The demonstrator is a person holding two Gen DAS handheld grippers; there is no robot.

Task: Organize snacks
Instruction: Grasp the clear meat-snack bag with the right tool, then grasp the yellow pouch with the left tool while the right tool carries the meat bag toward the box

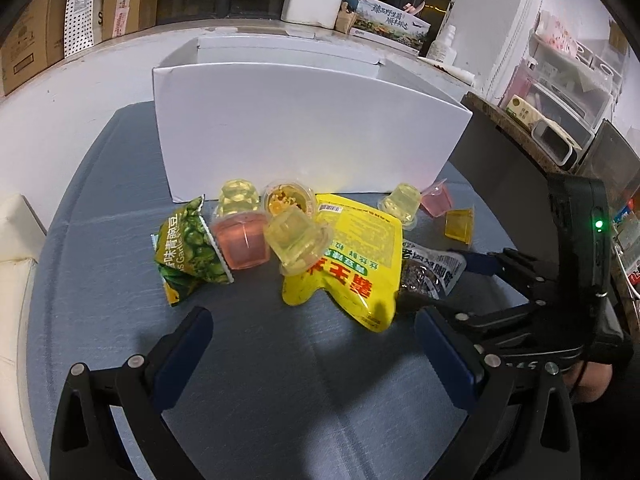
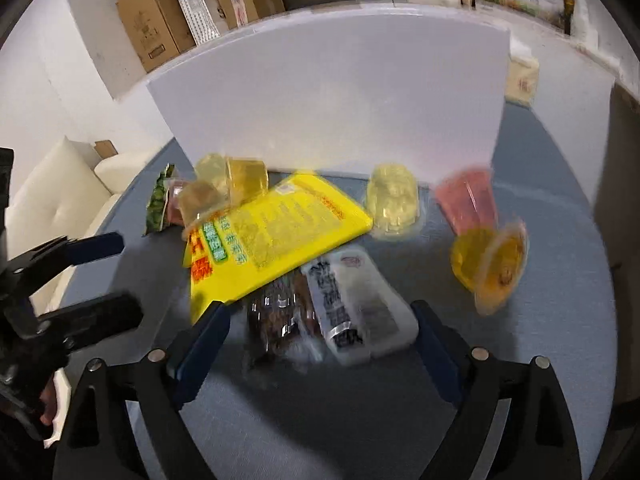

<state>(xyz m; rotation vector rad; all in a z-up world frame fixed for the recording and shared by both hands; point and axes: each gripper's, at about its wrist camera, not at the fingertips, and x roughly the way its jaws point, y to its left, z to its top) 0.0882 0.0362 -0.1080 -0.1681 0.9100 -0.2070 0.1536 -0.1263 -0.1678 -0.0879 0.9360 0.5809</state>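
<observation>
Snacks lie on a blue-grey table in front of a white box (image 1: 304, 128) (image 2: 332, 100). A yellow bag (image 1: 352, 252) (image 2: 272, 236) is in the middle and a green pea bag (image 1: 188, 248) on the left. Around them are a pink jelly cup (image 1: 240, 240), pale yellow cups (image 1: 298, 240) and an orange cup (image 2: 492, 264). My right gripper (image 2: 320, 328) (image 1: 444, 280) stands open around a dark-and-white packet (image 2: 332, 312) (image 1: 432, 268) that lies on the table partly under the yellow bag. My left gripper (image 1: 316, 340) (image 2: 108, 278) is open over bare table, short of the pile.
Cardboard boxes (image 2: 160, 20) line the ledge behind the white box. A cream cushion (image 2: 52, 200) sits past the table's left edge. Shelves with storage bins (image 1: 560, 92) stand to the right. Another pink cup (image 2: 468, 200) and a pale cup (image 2: 394, 200) rest by the box's right end.
</observation>
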